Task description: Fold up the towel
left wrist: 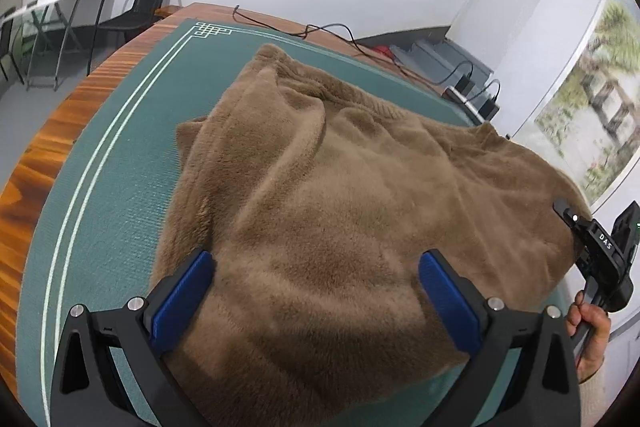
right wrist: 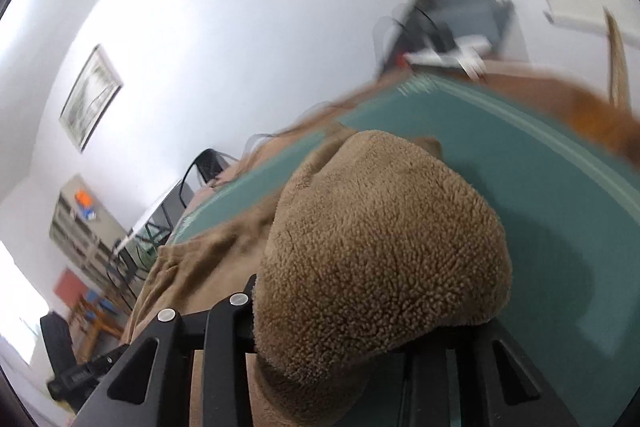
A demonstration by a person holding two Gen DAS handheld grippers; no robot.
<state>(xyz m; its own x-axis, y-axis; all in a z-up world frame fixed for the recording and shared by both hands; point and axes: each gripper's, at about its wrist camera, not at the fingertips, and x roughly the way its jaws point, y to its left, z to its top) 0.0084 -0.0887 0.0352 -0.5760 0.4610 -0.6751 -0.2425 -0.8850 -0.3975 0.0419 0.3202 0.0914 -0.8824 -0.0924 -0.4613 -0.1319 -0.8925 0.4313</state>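
Black left hand-held gripper point(left wrist: 316, 263) with blue ribbed pads point(left wrist: 182, 301), silver screws point(left wrist: 135, 304); the right one's body marked "DAS"

Towel point(left wrist: 320, 195) is spread on the mat point(left wrist: 120, 167) over the table point(left wrist: 52, 131). Chair point(left wrist: 140, 3) sits behind at 11 o'clock, cables point(left wrist: 360, 43) at 1 o'clock.

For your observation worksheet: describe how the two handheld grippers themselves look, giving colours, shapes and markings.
The left gripper has a black angular frame with triangular cut-outs, silver round bolts and ribbed blue pads. The right gripper is black too, marked "DAS" in white, with a small green light. No sleeve shows.
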